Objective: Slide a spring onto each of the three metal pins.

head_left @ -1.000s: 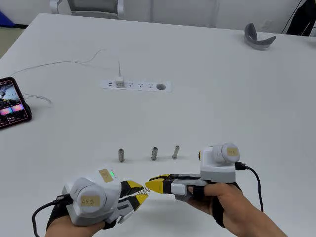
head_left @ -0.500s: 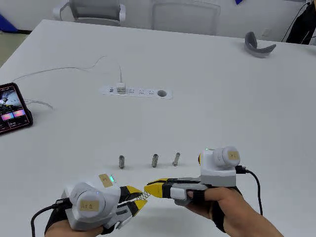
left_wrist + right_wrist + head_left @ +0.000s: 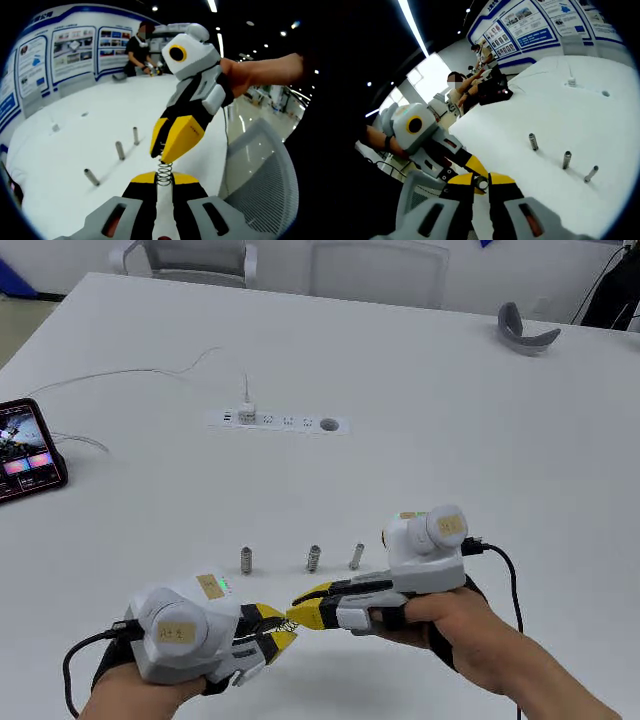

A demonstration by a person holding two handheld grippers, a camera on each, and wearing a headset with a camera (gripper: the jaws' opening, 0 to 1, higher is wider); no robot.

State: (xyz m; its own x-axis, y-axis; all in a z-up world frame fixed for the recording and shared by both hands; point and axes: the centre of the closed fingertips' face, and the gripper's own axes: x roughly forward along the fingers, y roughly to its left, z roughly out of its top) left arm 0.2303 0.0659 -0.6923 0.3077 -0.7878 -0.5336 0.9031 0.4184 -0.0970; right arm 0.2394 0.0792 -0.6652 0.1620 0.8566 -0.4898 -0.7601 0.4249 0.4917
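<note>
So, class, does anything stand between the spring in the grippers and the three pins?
Nothing visible does. The spring is pinched between the left gripper and right gripper, and only bare table lies between it and the pins.

Left gripper point(image 3: 279, 628) and right gripper point(image 3: 300, 613) are white, yellow-tipped; the spring point(image 3: 164, 174) silver.

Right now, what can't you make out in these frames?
1. Spring: its lower end is hidden by the left gripper, between its jaws, in the left gripper view.
2. Right gripper: its yellow tips cover the spring's top, so gripped or just touching is unclear.
3. Pins: too small in the head view to tell which carry springs.
4. Phone: cut off by the left edge of the head view.
</note>
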